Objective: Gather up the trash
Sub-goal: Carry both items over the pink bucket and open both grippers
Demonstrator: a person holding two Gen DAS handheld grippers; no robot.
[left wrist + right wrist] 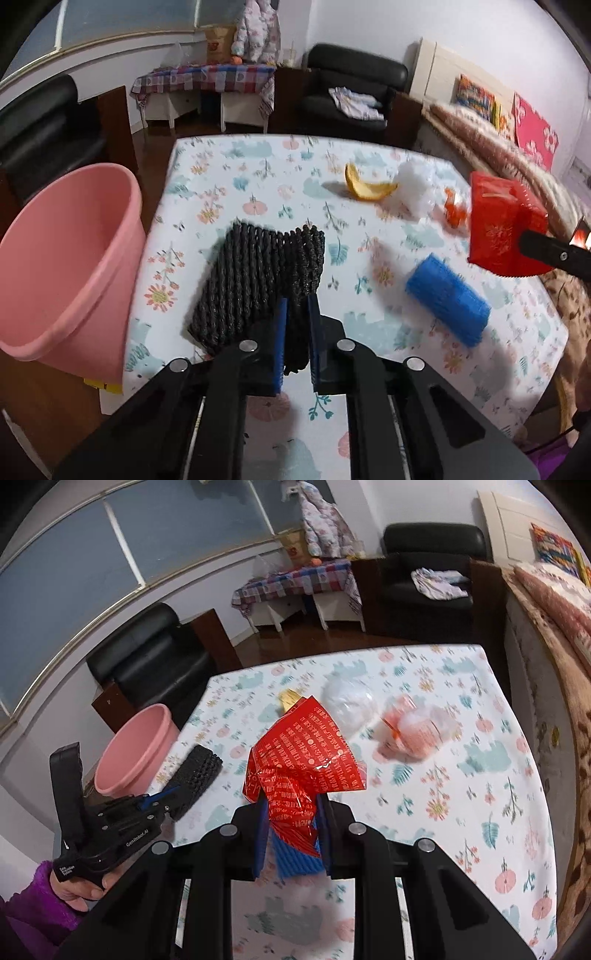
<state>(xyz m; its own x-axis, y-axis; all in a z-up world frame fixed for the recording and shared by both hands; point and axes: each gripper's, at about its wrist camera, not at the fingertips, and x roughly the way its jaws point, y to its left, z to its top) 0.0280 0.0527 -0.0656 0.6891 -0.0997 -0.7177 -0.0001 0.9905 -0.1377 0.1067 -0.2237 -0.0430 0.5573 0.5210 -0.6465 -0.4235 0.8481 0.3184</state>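
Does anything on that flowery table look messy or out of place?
Yes: litter lies loose on the tablecloth: an orange peel, a crumpled clear bag and a blue ridged piece. Each tool already grips one item: black mesh and a red wrapper.

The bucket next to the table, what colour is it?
Pink. The bucket shows best in the left wrist view, standing just off the table's left edge.

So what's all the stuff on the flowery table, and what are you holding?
Black netting pad: one, black, held in left tool, over table's left side.
Red wrapper: one, red, held in right tool.
Blue ridged roll: one, blue, lying on table.
Peel: one, yellow-orange, far side of table.
White plastic wad: one, white, beside peel.
Orange-white wrapper: one, beside the wad.
Bucket: one, pink, left of table.
Table: one, floral cloth.
Left tool: shut.
Right tool: shut.
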